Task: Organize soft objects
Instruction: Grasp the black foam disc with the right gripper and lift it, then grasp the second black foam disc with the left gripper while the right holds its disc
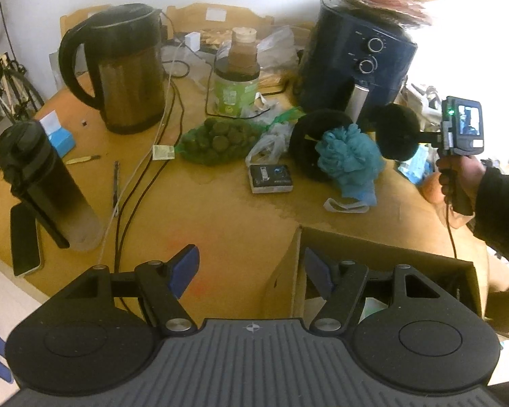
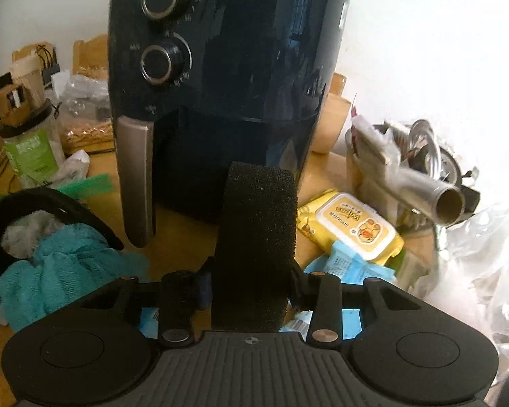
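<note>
Black, porous foam fills the right hand-held gripper (image 2: 251, 291), whose pads press both flat faces of the round sponge (image 2: 256, 244), holding it on edge above the table (image 1: 220, 210) before the glossy dark air fryer (image 2: 227, 68). Angled downward over the cardboard box (image 1: 373, 247), the left hand-held gripper (image 1: 251, 271) stands wide with nothing between its blue pads. Nearby, a frilly teal mesh pouf (image 1: 347, 156) lies on the cluttered wooden table near a steel kettle (image 1: 125, 71).

Wooden table (image 1: 227, 210); kettle (image 1: 118, 68); air fryer (image 1: 356, 61); cardboard box (image 1: 383, 254).
</note>
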### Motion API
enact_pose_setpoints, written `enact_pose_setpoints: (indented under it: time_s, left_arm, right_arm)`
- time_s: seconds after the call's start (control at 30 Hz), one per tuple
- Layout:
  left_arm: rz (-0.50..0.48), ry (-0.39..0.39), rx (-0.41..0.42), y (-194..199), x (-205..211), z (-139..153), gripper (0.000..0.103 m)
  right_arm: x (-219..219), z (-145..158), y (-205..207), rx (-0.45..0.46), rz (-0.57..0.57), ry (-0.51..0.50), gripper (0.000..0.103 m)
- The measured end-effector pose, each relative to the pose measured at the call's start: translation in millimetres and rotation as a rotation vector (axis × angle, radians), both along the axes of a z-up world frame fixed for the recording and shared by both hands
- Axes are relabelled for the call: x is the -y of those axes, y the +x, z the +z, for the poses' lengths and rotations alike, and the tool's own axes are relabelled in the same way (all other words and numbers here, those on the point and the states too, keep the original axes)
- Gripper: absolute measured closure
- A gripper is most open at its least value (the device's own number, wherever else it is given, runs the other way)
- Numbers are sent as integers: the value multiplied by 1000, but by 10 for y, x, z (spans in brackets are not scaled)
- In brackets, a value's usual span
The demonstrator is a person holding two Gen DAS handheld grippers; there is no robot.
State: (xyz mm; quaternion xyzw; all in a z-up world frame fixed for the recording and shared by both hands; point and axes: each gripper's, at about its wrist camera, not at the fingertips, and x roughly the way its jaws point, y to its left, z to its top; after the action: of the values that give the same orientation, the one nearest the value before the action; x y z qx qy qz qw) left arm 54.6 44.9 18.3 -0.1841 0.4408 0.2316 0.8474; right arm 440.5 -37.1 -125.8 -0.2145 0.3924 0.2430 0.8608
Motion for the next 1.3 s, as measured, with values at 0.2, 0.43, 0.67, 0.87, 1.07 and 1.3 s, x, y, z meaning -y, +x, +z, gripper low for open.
enact_pose_setpoints:
  time_s: [0.2, 0.43, 0.67, 0.87, 1.07, 1.3]
  left_arm:
    - [-49, 19, 23, 108, -5, 61, 35]
    - [-102, 47, 53, 255, -37, 116, 35]
    - [-172, 81, 72, 419, -41, 110, 35]
    - [-235, 114, 92, 593, -55, 95, 35]
    - [-272, 142, 101, 789, -137, 25, 35]
    - [-323, 157, 119, 1020, -247, -105, 35]
  right_arm:
    - [177, 351, -205, -5, 42, 75, 60]
    - [515, 713, -591, -31, 73, 151, 60]
    - [821, 967, -923, -8, 31, 203, 60]
    - [1073, 1139, -1188, -1, -11, 235, 60]
    - [1321, 1246, -1417, -18, -58, 273, 60]
    - [1531, 1354, -1621, -30, -104, 305, 59]
